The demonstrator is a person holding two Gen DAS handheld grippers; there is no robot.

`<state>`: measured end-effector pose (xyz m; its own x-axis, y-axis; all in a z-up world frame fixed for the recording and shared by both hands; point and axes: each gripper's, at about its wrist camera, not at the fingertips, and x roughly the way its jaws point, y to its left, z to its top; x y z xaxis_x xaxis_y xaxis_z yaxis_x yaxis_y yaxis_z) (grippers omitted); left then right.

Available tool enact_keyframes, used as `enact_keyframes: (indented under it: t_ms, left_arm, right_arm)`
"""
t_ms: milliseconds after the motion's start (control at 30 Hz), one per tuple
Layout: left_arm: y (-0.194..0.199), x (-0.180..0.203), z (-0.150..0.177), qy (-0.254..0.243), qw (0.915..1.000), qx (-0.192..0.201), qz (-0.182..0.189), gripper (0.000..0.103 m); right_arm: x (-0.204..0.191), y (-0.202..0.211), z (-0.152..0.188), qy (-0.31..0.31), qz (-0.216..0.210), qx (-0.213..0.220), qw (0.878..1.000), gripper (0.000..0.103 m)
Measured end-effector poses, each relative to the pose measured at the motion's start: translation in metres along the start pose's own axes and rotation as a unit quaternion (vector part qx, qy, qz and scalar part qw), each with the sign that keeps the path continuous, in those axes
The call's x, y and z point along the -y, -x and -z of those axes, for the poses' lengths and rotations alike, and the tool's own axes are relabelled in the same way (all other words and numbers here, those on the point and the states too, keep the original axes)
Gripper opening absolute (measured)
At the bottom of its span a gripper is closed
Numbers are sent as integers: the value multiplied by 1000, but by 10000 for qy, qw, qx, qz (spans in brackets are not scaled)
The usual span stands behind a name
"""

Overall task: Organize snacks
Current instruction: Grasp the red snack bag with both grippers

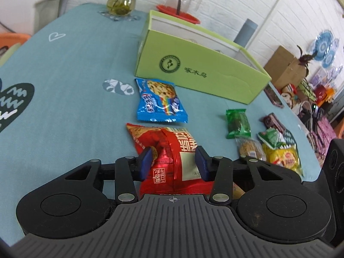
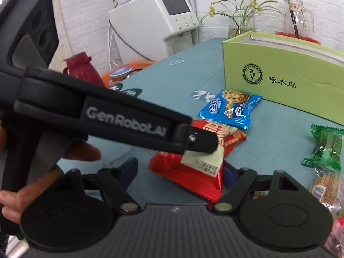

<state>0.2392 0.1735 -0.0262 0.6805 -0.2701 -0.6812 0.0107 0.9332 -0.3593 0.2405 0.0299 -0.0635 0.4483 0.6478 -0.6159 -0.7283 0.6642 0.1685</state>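
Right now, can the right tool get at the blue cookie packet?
Probably not directly. The left tool and the red snack bag it grips lie between the right tool and the blue cookie packet.

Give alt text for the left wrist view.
The left claw pinches a crinkled red foil snack packet on a teal tablecloth. Beyond lie a blue cookie packet, a green wrapped snack and an open lime-green cardboard box.

I read "GenRobot.AI" on the left gripper's (image 2: 200,142) arm. The green box (image 2: 279,81) front bears "啄木鸟" beside a round bird emblem.
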Motion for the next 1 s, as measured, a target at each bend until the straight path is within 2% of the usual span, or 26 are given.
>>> enact_keyframes:
  t_ms: [300, 367, 467, 533, 567, 633, 800, 1000]
  left_arm:
    - [20, 23, 34, -67, 10000, 21, -38, 24]
    - [24, 26, 40, -113, 9999, 17, 4, 27]
    - [35, 25, 44, -5, 9999, 102, 117, 37]
    - [45, 25, 46, -16, 9996, 270, 75, 51]
    - [48, 26, 46, -65, 9994, 328, 5, 53]
    - [50, 28, 47, -177, 9991, 369, -128, 53]
    - [41, 29, 50, -234, 9994, 202, -164, 51]
    - [28, 20, 47, -45, 10000, 34, -25, 50]
  right_arm:
    - [-9, 33, 27, -147, -61, 141, 9998, 83]
    - [-12, 39, 33, -115, -60, 205, 9997, 82]
    - [-10, 45, 39, -178, -94, 294, 9994, 82]
    - [-10, 52, 42, -169, -29, 390, 9991, 82]
    - [-10, 54, 43, -178, -9, 425, 9989, 82]
    - [-7, 55, 43, -244, -25, 452, 9987, 82]
    - [-9, 53, 42, -137, 54, 455, 9989, 81]
    - [-6, 45, 39, -116, 113, 396, 9991, 81]
